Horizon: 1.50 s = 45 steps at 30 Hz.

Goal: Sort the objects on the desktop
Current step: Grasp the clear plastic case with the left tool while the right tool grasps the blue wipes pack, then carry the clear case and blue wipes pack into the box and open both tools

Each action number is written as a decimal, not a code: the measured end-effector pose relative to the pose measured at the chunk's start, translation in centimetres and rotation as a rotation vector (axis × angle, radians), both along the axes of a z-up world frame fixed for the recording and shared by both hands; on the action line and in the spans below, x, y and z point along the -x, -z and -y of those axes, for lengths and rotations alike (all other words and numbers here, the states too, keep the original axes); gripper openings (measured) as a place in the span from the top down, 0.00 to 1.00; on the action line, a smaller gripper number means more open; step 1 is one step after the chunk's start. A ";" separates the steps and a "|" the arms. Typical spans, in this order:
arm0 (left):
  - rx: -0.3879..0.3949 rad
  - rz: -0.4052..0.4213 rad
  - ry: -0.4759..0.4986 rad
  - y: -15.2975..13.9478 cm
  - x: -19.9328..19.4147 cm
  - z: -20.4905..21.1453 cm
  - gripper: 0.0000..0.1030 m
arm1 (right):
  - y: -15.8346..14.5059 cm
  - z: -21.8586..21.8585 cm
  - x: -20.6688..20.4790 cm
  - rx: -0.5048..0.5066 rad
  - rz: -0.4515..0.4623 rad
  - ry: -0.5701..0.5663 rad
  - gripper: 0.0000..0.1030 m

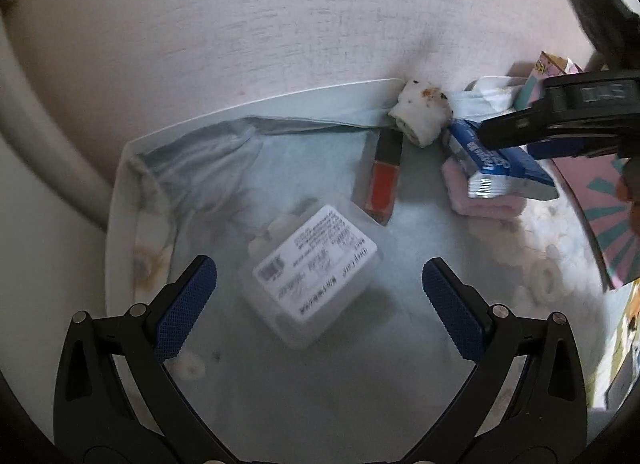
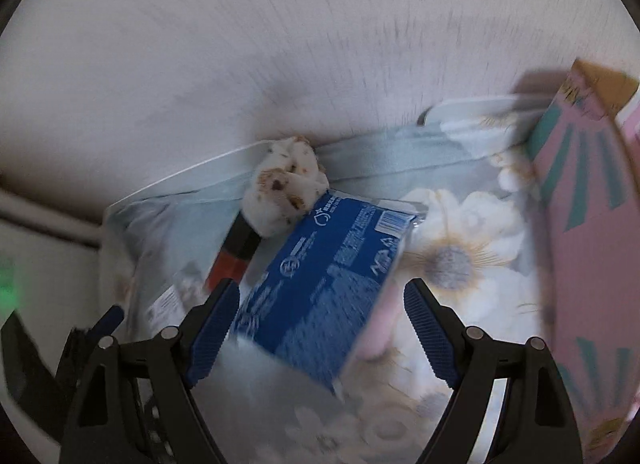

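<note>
The cloth (image 1: 208,167) is soft, matt printed fabric, creased at its edge. The clear box (image 1: 316,276) looks like frosted plastic with a paper label. The blue pack (image 2: 320,284) has glossy film. The lip gloss (image 1: 382,179) is shiny. The gripper pads (image 1: 186,308) are knurled blue rubber; the wall (image 1: 200,23) looks rough.

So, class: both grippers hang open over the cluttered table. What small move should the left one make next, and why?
Probably lower the left gripper a little further and close on the clear plastic box. Its jaws stand open with the box lying between and beyond the blue pads, untouched. The right gripper, also open, is lined up on the blue packet, so each has its own target.
</note>
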<state>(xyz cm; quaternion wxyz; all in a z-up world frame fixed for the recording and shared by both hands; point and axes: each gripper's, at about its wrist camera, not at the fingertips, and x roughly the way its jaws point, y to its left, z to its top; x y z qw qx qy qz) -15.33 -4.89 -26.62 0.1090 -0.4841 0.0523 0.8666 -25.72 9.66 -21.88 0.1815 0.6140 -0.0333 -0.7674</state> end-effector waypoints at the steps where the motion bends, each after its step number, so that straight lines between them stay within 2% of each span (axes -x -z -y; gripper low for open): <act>1: 0.003 -0.005 0.017 0.3 0.2 0.0 0.01 | 0.4 0.2 0.2 -0.005 0.006 0.014 0.21; 8: 0.016 -0.015 0.107 2.3 1.0 -0.2 0.04 | 2.0 1.3 0.9 -0.088 -0.016 0.082 0.21; 10: 0.007 -0.022 0.122 2.5 1.0 -0.2 0.11 | 2.1 1.4 1.0 -0.097 -0.029 0.085 0.22; 12: 0.002 -0.025 0.135 2.8 1.0 -0.2 0.18 | 2.2 1.4 1.1 -0.104 -0.041 0.084 0.33; 14: -0.012 -0.043 0.148 2.8 0.8 -0.1 0.22 | 2.0 1.2 1.1 -0.096 -0.057 0.084 0.38; 16: -0.035 -0.049 0.149 2.6 0.8 0.1 0.35 | 1.7 1.1 1.0 -0.096 -0.073 0.077 0.41; 21: -0.044 -0.036 0.132 1.7 0.9 0.4 0.42 | 0.5 0.1 0.6 -0.035 -0.106 0.091 0.42; 24: -0.067 -0.043 0.115 0.6 0.6 0.6 0.43 | -0.3 -0.2 0.3 -0.033 -0.119 0.074 0.43; 28: -0.062 -0.045 0.106 -1.0 0.4 0.6 0.43 | -1.3 -1.2 -0.3 -0.019 -0.124 0.068 0.43; 34: -0.084 -0.019 0.067 -3.5 -0.4 0.9 0.43 | -3.5 -3.2 -2.5 -0.006 -0.133 0.024 0.43; 41: -0.070 -0.030 0.068 -8.3 -3.3 -1.2 0.43 | -6.4 -6.4 -6.1 0.009 -0.141 -0.068 0.43; 45: -0.103 -0.072 0.081 -11.8 -3.7 -3.5 0.43 | -8.6 -8.4 -7.5 0.040 -0.174 -0.093 0.43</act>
